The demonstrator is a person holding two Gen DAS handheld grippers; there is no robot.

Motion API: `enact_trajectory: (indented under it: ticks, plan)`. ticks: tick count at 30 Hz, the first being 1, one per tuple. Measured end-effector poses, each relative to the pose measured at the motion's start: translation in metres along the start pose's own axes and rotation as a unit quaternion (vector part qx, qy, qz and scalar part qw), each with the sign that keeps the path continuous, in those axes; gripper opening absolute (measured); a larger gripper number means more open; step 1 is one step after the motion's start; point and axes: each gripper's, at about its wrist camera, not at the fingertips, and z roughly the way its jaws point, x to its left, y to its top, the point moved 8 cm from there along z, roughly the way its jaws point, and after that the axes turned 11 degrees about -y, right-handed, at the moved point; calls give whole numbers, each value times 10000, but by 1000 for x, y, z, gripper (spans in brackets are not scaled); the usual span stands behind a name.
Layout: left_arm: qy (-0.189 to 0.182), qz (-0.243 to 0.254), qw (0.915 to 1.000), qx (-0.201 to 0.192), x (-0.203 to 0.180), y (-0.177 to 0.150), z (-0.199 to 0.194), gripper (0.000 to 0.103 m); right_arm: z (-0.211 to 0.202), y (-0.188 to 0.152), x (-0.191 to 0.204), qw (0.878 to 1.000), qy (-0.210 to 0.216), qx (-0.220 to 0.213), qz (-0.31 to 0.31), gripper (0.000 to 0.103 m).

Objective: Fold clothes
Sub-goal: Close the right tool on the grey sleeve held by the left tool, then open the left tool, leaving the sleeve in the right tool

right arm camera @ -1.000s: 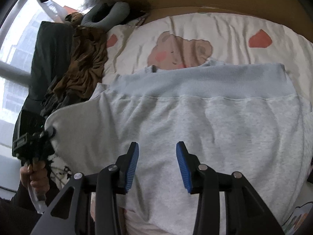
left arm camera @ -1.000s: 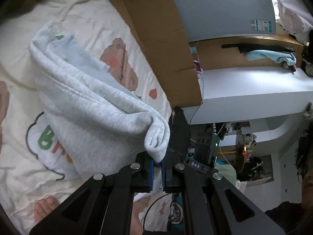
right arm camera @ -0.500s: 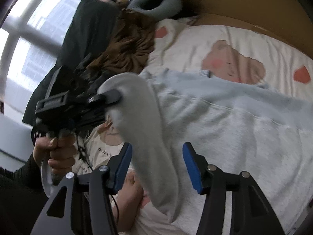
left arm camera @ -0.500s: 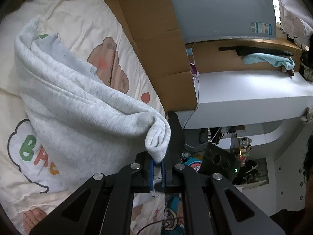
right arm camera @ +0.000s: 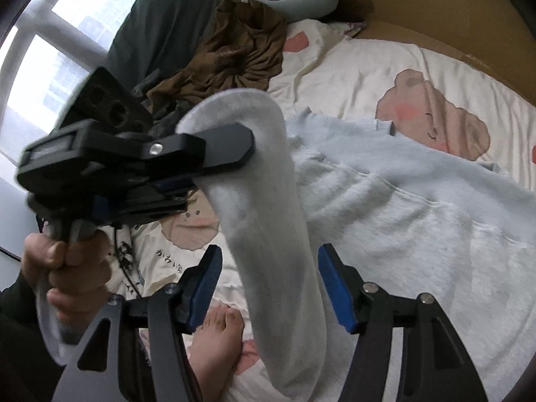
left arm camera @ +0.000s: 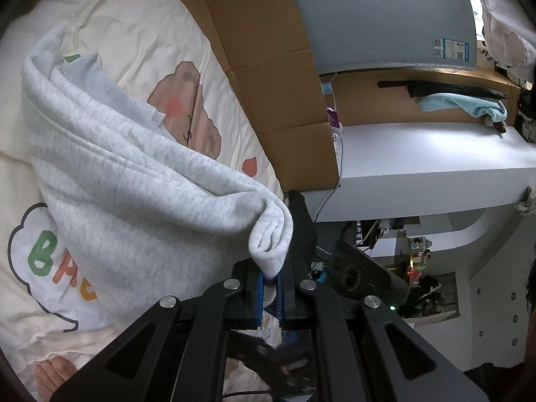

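Observation:
A light grey sweatshirt [left arm camera: 134, 201] with a pale blue ribbed hem lies on a cream cartoon-print bedsheet [left arm camera: 134, 50]. My left gripper [left arm camera: 271, 296] is shut on a folded edge of the sweatshirt and holds it lifted above the bed. In the right wrist view that lifted fold [right arm camera: 268, 201] hangs between my right gripper's [right arm camera: 271, 288] blue pads, which stand wide open around it without touching. The left gripper [right arm camera: 224, 157] shows there too, clamped on the cloth. The rest of the sweatshirt [right arm camera: 418, 217] lies on the bed.
Cardboard panels [left arm camera: 268, 67] line the far side of the bed. A white shelf [left arm camera: 435, 154] holds a teal cloth [left arm camera: 469, 107]. Brown and dark clothes [right arm camera: 234, 53] are piled by the window. A bare foot [right arm camera: 217, 345] rests on the sheet.
My left gripper has raised the sweatshirt's fold higher and toward the right gripper. The right gripper has come closer, so the hanging fold now sits between its open pads.

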Motion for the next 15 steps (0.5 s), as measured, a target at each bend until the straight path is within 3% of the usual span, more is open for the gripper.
enact_trajectory:
  ticks: [1, 2, 3, 7, 8, 10, 11, 12, 13, 15]
  plan:
    - [12, -1, 10000, -4, 0, 0, 0, 5, 4, 1, -1, 10000, 22, 18, 62, 37]
    - [36, -5, 10000, -8, 1, 1, -1, 5, 7, 1, -2, 9999, 36, 38, 110, 14]
    - [43, -21, 10000, -28, 2, 2, -2, 5, 7, 1, -1, 9999, 40, 29, 93, 9]
    - [-29, -128, 9999, -58, 2, 5, -8, 6, 6, 1, 4, 10000, 54, -7, 25, 9]
    - [-56, -140, 9999, -59, 1, 5, -10, 12, 6, 1, 5, 10000, 57, -16, 8, 8]
    - [-51, -119, 9999, -95, -2, 7, -17, 38, 6, 2, 7, 10000, 64, -34, -26, 8]
    - [4, -87, 9998, -162, -3, 9, -21, 71, 6, 2, 8, 10000, 67, -43, -43, 8]
    - [65, -71, 9997, -244, -3, 11, -26, 96, 6, 2, 9, 9999, 67, -49, -61, 8]
    - [96, -88, 9994, -324, -1, 14, -32, 102, 6, 1, 10, 9999, 59, -50, -83, 8]
    - [98, -171, 9988, -456, 3, 19, -43, 102, 7, 1, 12, 9999, 39, -56, -140, 8]
